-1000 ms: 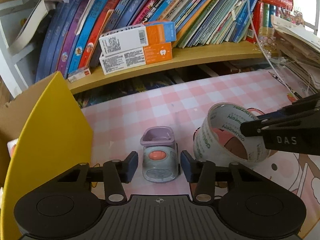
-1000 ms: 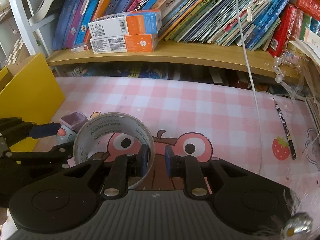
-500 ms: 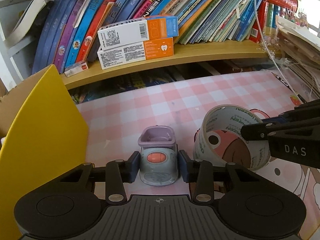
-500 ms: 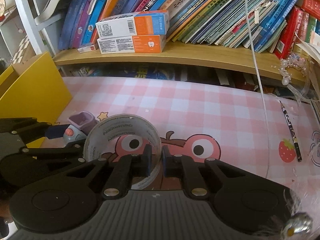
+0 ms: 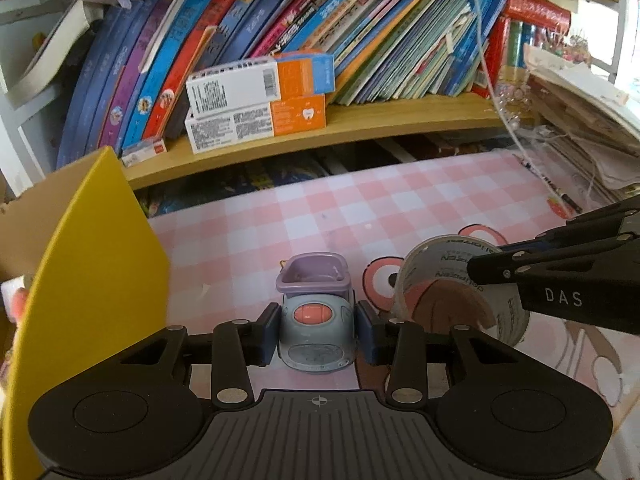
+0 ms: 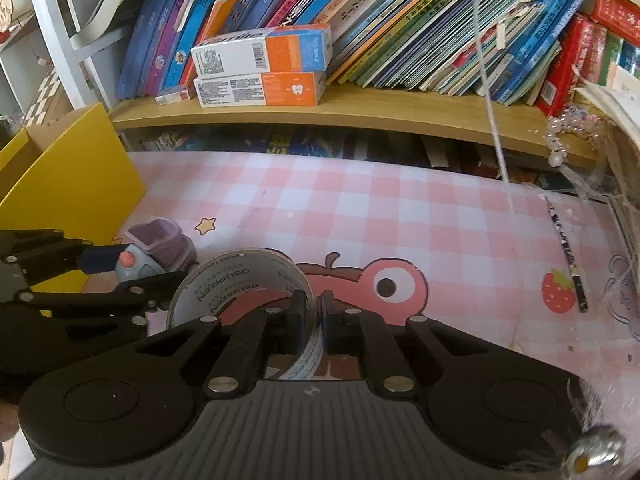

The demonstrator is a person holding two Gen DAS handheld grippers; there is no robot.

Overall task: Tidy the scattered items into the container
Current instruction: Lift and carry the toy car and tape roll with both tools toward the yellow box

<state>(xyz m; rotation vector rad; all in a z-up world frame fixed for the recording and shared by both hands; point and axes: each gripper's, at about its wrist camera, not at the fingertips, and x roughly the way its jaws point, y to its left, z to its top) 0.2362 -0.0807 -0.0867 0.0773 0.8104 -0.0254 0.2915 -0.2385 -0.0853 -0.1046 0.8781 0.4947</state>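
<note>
On the desk lies a pink-and-white checked mat (image 6: 360,208) printed with a cartoon face, a star and a strawberry. Behind it runs a wooden shelf (image 5: 380,120) packed with a row of leaning children's books (image 5: 360,40); darker books lie in the gap under the shelf. Two white-and-orange cartons (image 6: 260,68) are stacked on the shelf front, with one small red-and-white box just left of them. A white cord (image 6: 492,100) hangs down across the books to the mat. At the right edge sits a heap of papers (image 5: 580,120), and one patterned pencil (image 6: 566,252) lies on the mat near the strawberry.

One yellow container (image 5: 92,264) stands at the mat's left edge, its wall close beside the left gripper (image 5: 318,332).

Two loose items show. One grey-blue toy car (image 5: 316,332) with a lilac bucket and a pink button sits on the mat between the left gripper's blue pads, which press on its two sides. One roll of clear tape (image 6: 240,292) stands on edge just right of the toy car; the right gripper (image 6: 316,324) has its fingers clamped across the roll's band, one inside the ring and one outside. The two items are near each other but not touching, both just beside the container.
</note>
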